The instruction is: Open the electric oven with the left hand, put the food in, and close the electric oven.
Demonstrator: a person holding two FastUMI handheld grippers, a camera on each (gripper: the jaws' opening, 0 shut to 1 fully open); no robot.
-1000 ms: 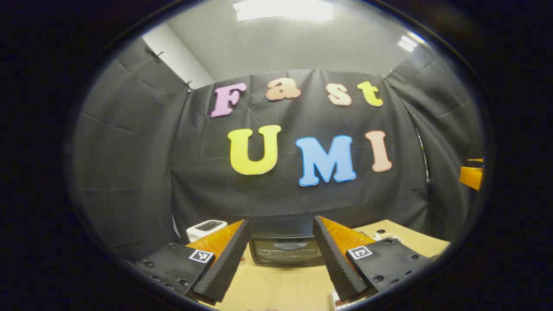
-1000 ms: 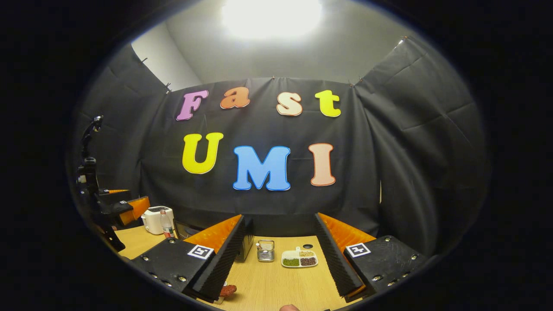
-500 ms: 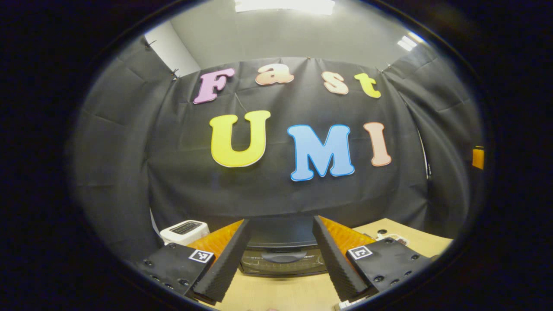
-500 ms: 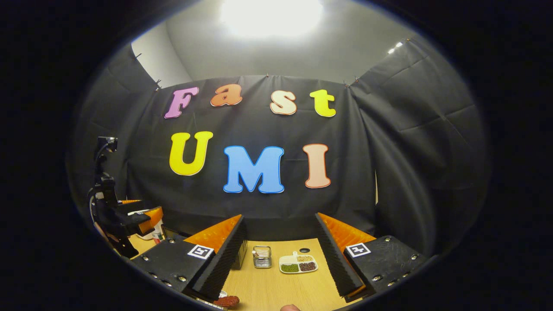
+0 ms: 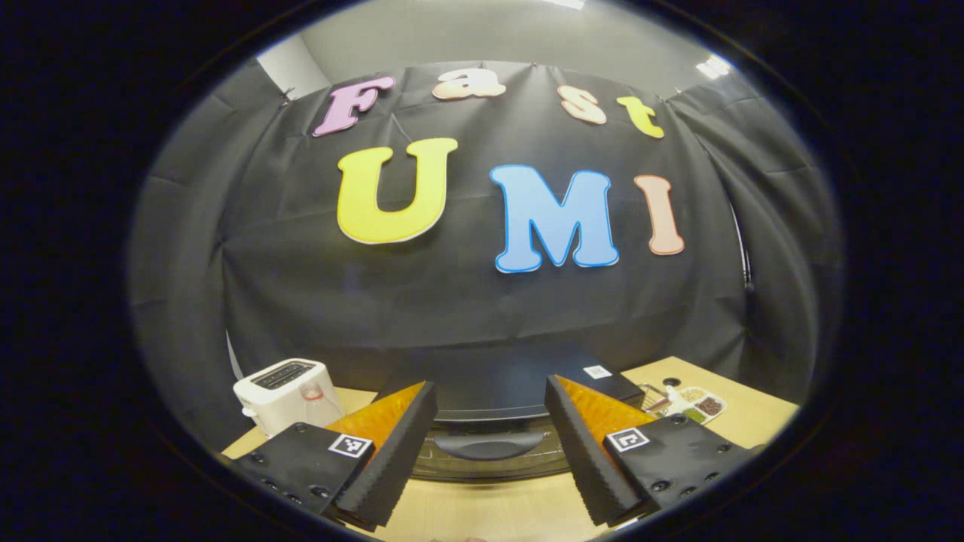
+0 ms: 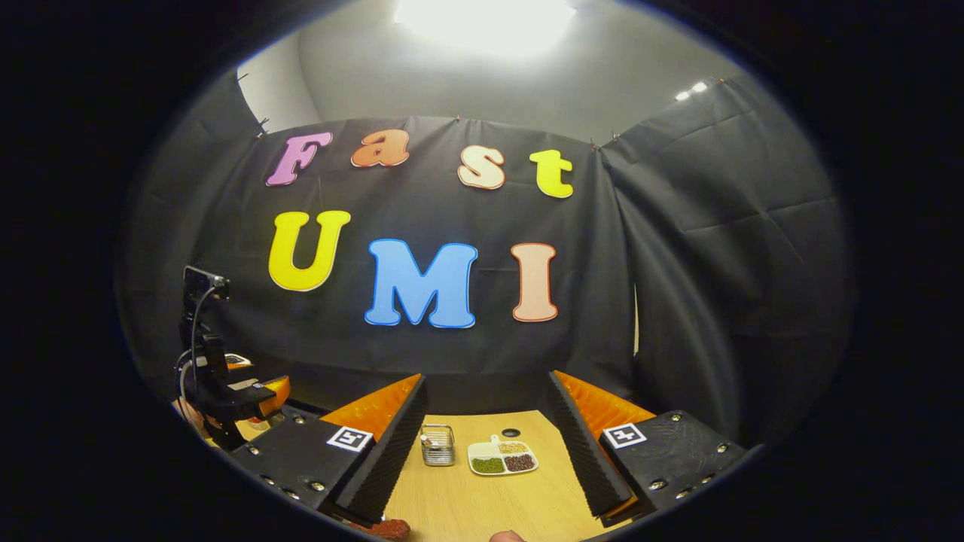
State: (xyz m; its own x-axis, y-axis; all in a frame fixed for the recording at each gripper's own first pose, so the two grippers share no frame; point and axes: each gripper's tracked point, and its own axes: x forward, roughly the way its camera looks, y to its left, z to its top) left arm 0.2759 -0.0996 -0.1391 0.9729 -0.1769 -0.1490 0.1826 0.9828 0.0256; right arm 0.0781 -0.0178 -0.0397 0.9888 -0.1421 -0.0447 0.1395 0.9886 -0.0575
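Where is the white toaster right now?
In the left gripper view, the toaster stands on the table at the lower left, just left of the black oven, against the booth's wall.

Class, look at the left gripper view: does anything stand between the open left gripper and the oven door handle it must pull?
Nothing visible does. The left gripper is open, and the oven door handle shows directly between its fingers. The toaster stands off to one side, clear of that path.

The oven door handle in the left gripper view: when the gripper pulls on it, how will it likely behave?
The handle looks like a rigid moulded bar, so probably stiff. Its smooth curve may be slippery for the open left gripper. The boxy oven sits flat, so tipping seems unlikely.
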